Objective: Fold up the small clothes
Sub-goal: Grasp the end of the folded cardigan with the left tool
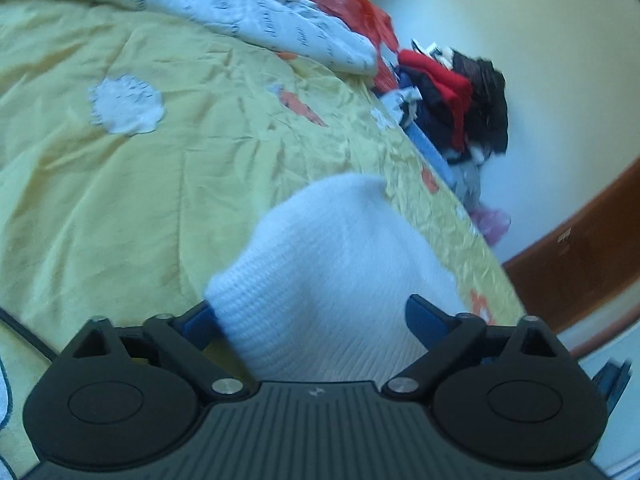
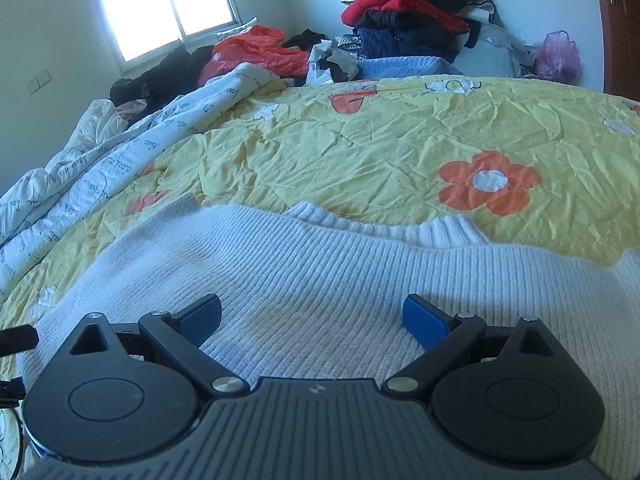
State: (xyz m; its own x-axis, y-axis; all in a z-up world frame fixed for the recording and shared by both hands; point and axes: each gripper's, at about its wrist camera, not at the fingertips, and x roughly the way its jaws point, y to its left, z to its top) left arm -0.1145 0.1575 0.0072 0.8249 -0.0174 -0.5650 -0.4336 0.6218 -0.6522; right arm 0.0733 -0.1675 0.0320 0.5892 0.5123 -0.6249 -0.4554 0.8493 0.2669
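A white knit sweater (image 2: 320,264) lies spread on the yellow flowered bedspread (image 2: 380,140), its ribbed collar toward the far side. My right gripper (image 2: 312,320) is open just above the sweater's body, with nothing between its blue pads. In the left wrist view a bunched part of the same white sweater (image 1: 320,272) sits between the spread blue pads of my left gripper (image 1: 312,320). The pads stand wide apart beside the knit and do not pinch it. The yellow bedspread (image 1: 140,180) lies beyond.
A white printed duvet (image 2: 120,152) is heaped along the bed's left side. A pile of red, black and blue clothes (image 2: 416,12) and an orange bag (image 2: 256,52) lie at the bed's far end. A pink bag (image 2: 560,56) and a wooden door (image 1: 580,264) are at the right.
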